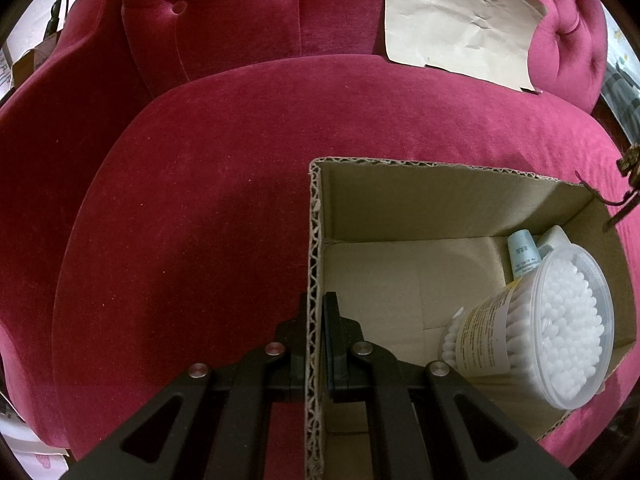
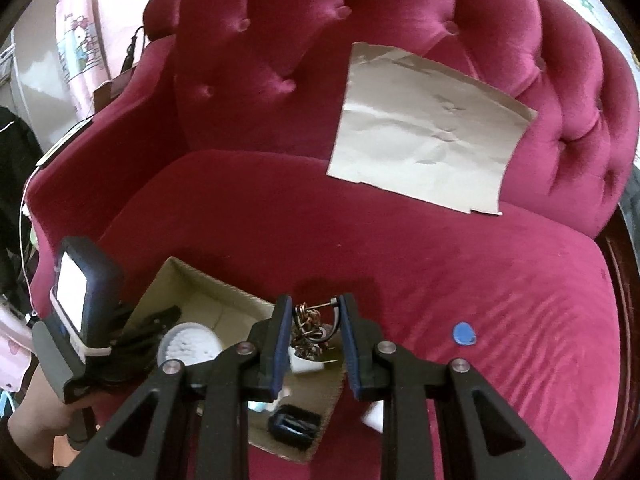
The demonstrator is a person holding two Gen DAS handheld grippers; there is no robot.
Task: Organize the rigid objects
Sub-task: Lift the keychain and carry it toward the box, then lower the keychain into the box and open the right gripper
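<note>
A cardboard box (image 1: pixel 400 200) sits on the red velvet sofa seat. My left gripper (image 1: pixel 316 312) is shut on the box's left wall, one finger inside and one outside. Inside the box lie a clear tub of cotton swabs (image 1: pixel 560 328) and a pale blue tube (image 1: pixel 522 254). In the right wrist view my right gripper (image 2: pixel 314 308) hangs over the box's right edge (image 2: pixel 240 292), its jaws partly closed around a bunch of metal rings and chains (image 2: pixel 310 330). The swab tub (image 2: pixel 188 344), a small white object (image 2: pixel 304 362) and a black item (image 2: pixel 296 426) show in the box below.
A blue round tag (image 2: pixel 464 334) lies on the seat to the right of the box. A beige sheet of paper (image 2: pixel 428 128) leans on the sofa back; it also shows in the left wrist view (image 1: pixel 460 20). The left gripper's body with a bright screen (image 2: pixel 76 300) is at left.
</note>
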